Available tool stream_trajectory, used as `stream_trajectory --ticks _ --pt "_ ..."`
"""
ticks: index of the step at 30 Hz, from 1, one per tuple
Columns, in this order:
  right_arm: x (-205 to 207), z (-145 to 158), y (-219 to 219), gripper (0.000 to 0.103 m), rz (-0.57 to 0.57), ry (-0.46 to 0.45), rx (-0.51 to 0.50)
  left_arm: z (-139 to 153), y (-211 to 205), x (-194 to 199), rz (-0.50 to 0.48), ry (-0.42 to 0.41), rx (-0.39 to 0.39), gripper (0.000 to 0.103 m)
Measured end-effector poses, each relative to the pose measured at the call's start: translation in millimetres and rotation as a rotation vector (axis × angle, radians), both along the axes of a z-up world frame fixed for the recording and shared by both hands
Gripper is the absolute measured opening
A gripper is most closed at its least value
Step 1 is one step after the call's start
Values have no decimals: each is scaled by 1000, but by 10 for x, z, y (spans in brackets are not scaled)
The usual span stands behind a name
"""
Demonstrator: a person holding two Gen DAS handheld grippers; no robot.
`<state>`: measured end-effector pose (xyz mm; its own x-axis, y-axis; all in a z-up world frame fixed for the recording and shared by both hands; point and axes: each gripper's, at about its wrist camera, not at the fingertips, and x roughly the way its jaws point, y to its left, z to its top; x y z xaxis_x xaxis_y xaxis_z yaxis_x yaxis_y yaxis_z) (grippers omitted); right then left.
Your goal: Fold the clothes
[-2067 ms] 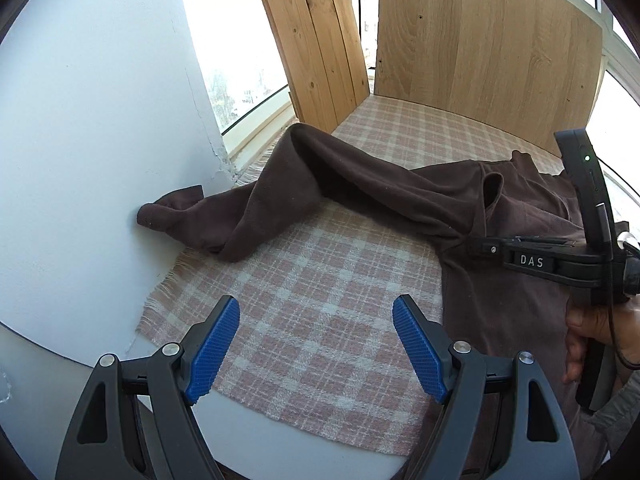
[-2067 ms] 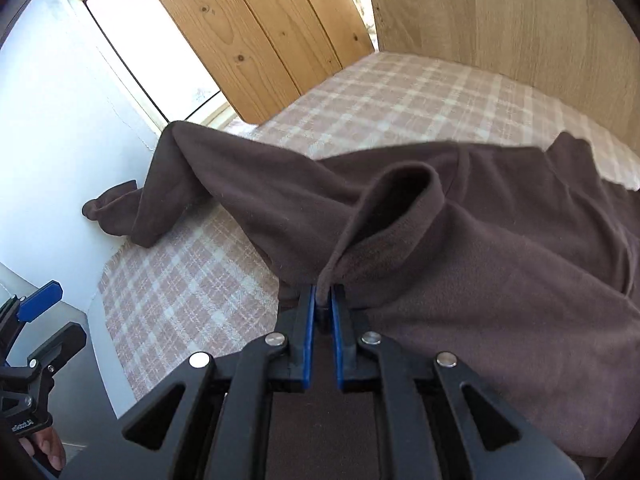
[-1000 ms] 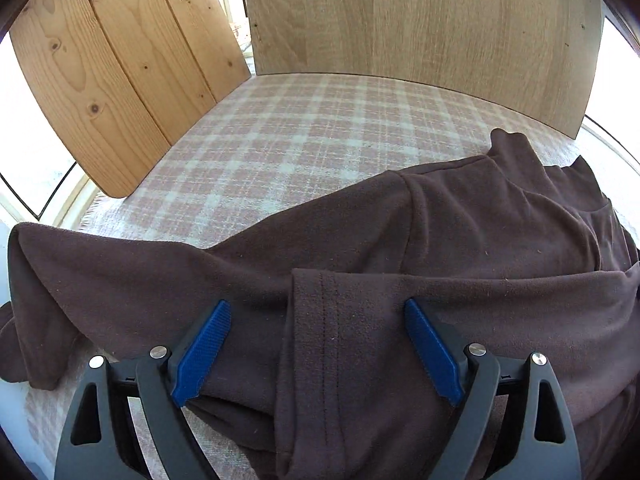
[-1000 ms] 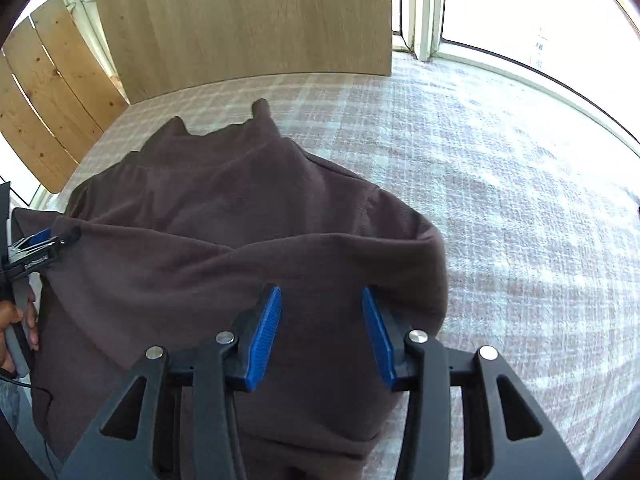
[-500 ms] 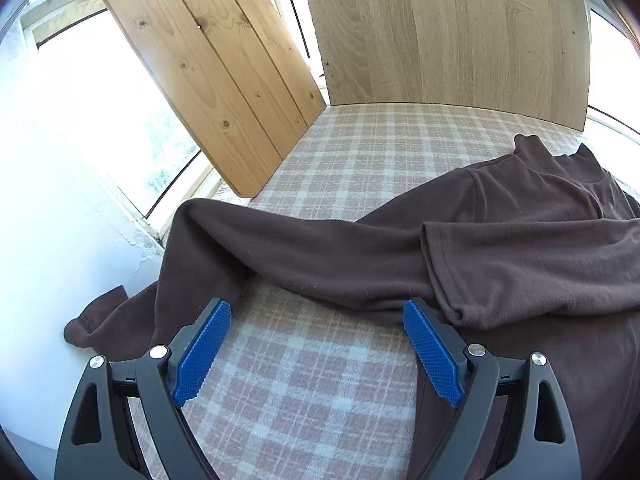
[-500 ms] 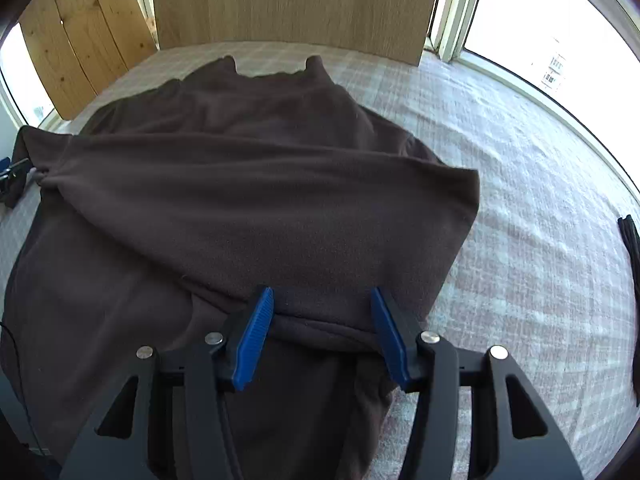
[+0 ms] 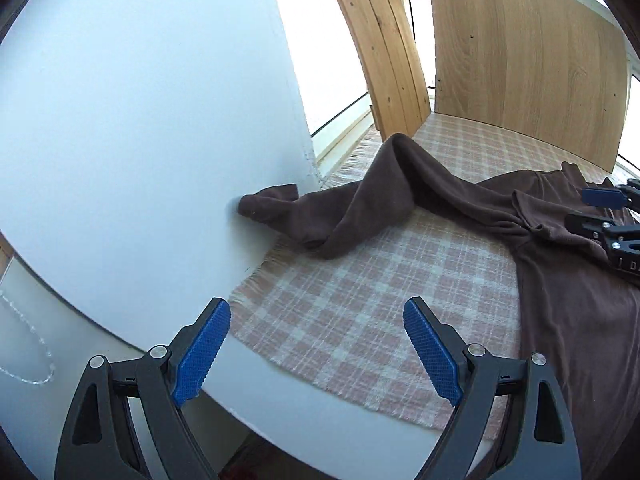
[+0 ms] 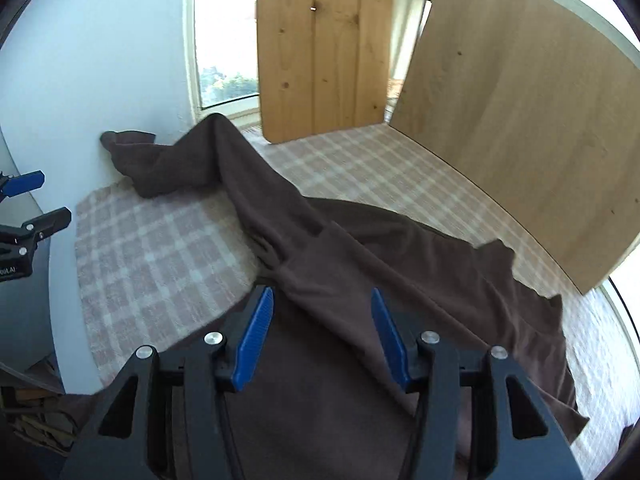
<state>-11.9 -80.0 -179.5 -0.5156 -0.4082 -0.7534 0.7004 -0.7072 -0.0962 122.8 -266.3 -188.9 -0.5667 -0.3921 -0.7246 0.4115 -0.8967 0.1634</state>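
Brown fleece, soft and limp, sprawls across a checked cloth (image 7: 360,304) on the white table (image 7: 304,412): the garment (image 8: 420,264) looks light, likely to sag and drag rather than hold a fold, and not fragile. At far left its long sleeve (image 7: 360,204) runs out to the white wall (image 7: 140,120), cuff touching it; that cuff looks the natural place to take hold. The left gripper (image 7: 316,348) hangs over the table's near edge, jaws wide apart and empty. Further right, the right gripper (image 8: 322,336) hovers over the garment's body, its jaws having just been opening, fabric beneath but unpinched. Wooden boards (image 8: 520,120) fence the back; open cloth between sleeve and body leaves room to swing the sleeve inward.
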Motion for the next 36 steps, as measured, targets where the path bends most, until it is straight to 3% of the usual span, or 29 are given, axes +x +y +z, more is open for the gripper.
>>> stream_trajectory --ticks 4,8,14,17,19,21,26,29,33,36 --pt "40 -189 -1095 51 153 31 44 -91 -218 308 65 -36 11 88" --pt "9 -298 -1772 51 219 58 80 -159 -379 531 107 -36 49 88" --pt "265 -447 -2347 51 354 135 75 -142 -441 828 104 -23 47 88" --pt "234 -590 -2526 51 303 197 119 -130 -444 964 88 -21 33 88" --pt "151 -601 -2572 50 299 150 68 -137 -457 997 81 -17 26 88" --pt "-13 -597 -2551 8 264 42 5 -153 -469 976 81 -17 21 88" --pt "-130 -271 -2201 7 240 -55 -201 -138 -447 851 64 2 12 88" --pt "-58 157 -1764 7 229 -52 -314 -111 -413 755 44 18 6 88" --pt "-21 644 -781 7 151 -45 -414 -64 -257 580 -12 31 -7 88" --pt "-39 826 230 7 -13 -48 -459 -27 -91 417 -54 41 0 88"
